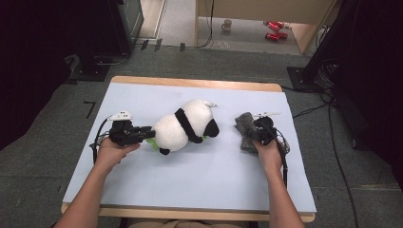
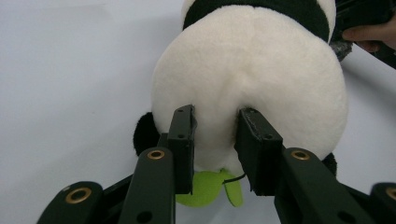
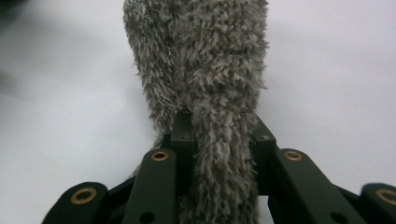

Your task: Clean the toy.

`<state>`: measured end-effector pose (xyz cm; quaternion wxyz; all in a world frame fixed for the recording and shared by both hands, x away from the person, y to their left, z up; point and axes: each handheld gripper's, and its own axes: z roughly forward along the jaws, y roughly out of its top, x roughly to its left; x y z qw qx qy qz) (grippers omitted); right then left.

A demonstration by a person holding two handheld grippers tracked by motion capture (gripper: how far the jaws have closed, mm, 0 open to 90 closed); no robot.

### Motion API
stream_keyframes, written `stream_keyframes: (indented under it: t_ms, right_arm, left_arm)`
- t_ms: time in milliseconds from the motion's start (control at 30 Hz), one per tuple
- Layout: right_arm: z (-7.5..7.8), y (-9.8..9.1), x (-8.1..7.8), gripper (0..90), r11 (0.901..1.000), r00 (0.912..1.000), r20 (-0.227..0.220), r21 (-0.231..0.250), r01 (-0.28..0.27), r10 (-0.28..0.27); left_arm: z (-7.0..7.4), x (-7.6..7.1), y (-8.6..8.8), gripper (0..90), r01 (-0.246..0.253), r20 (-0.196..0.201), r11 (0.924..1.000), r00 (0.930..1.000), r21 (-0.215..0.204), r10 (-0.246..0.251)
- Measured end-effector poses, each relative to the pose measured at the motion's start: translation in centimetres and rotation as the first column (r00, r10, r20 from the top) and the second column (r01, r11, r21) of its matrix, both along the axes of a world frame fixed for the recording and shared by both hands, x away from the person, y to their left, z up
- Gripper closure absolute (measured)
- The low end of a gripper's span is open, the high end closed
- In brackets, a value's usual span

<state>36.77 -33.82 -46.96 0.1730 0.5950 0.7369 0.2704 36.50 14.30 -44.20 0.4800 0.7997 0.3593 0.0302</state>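
Lying on its side near the middle of the pale blue table (image 1: 142, 190), the panda toy (image 1: 183, 126) has its white rump pinched between the pads of the left gripper (image 2: 215, 140), which press into the plush. A green tag (image 2: 208, 189) shows beneath the jaws. Well apart on the right, the right gripper (image 3: 219, 135) is clamped on a grey furry cloth (image 3: 201, 65) resting on the table.
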Motion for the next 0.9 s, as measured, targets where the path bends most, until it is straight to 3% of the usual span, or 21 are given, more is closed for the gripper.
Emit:
stream_keyframes:
  t_ms: [133, 200, 333, 500, 700, 900]
  right_arm:
    - [0.2, -0.9, 0.0, 72.3, 0.999, 0.9991, 0.02, -0.022, 0.038, -0.038]
    - [0.0, -1.5, 0.1, 72.2, 0.9991, 0.999, 0.015, 0.005, 0.041, -0.042]
    - [0.0, -2.4, 0.4, 72.4, 0.9974, 0.9965, 0.043, -0.003, 0.072, -0.071]
    - [-0.7, -3.3, 0.8, 70.5, 0.9957, 0.9952, 0.039, 0.026, 0.089, -0.09]
    - [-0.7, -3.8, 0.9, 50.4, 0.9922, 0.993, 0.028, 0.052, 0.113, -0.115]
    - [-0.2, -4.0, 0.6, 41.8, 0.9877, 0.9931, 0.014, 0.106, 0.114, -0.117]
  left_arm:
    - [-0.1, 0.1, 0.2, 65.3, -0.006, -0.013, 1.0, 0.9999, 0.0, 0.006]
    - [-0.1, 0.1, 0.3, 64.0, -0.007, -0.018, 1.0, 0.9998, 0.003, 0.007]
    - [-0.1, 0.2, 0.5, 59.3, -0.015, -0.018, 0.9998, 0.9997, 0.01, 0.015]
    - [-0.1, 0.1, 0.9, 55.7, -0.022, -0.018, 0.9992, 0.9996, 0.034, 0.022]
    - [-0.2, 0.2, 1.6, 49.3, -0.041, -0.023, 0.9973, 0.9988, 0.06, 0.043]
    - [-0.4, 0.3, 2.3, 43.1, -0.057, -0.035, 0.9954, 0.9976, 0.077, 0.06]
